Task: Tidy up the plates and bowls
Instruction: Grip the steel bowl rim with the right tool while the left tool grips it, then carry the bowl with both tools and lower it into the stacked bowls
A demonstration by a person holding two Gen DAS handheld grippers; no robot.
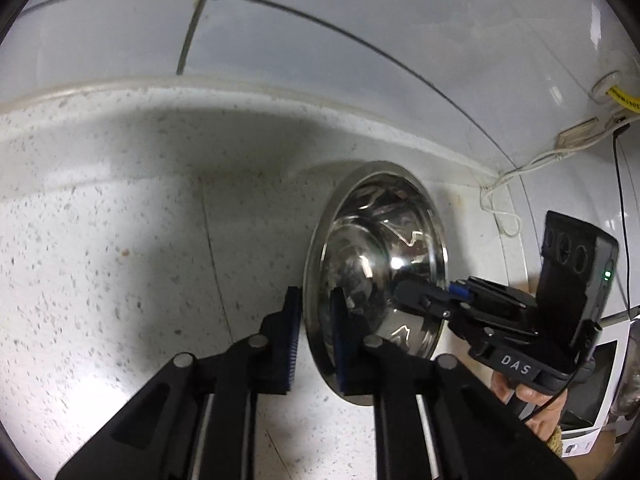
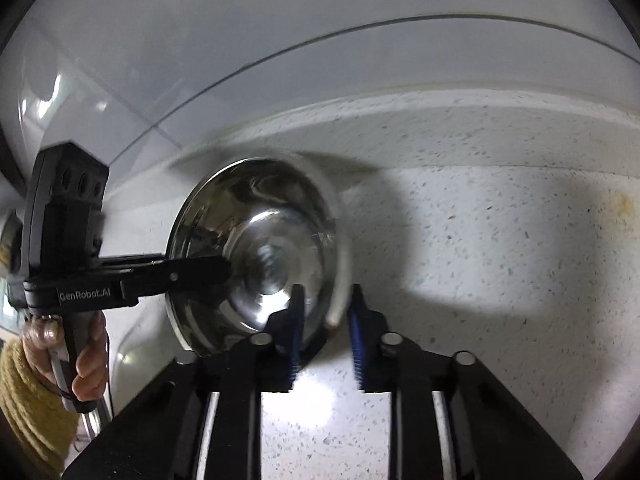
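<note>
Bowl (image 1: 376,264): steel, on the speckled counter (image 1: 120,240) near the back wall (image 1: 320,40); it looks tipped or lifted off level, though the fisheye makes that hard to judge.
Left gripper (image 1: 316,320): clenched on the bowl's rim, one pad outside, one inside.
Right gripper (image 2: 326,320): clenched on the opposite rim, seen blurred; pads straddle the edge.
Slip risk: polished steel and a thin rim give the pads little to bite; if one hand pulls ahead of the other, the bowl may twist out and clatter down.
Uneven lift: two holds on one bowl; a height mismatch would tilt it further and lever the rim from a pad.
Snag risk: the white cable (image 1: 520,168) trails down the wall just beside the bowl; a swing that way could catch it.
Edges: the raised lip of the counter at the wall lies close behind; little room rearward.
Open room: bare counter spreads wide on the left gripper's side and toward the person; that way is free.
</note>
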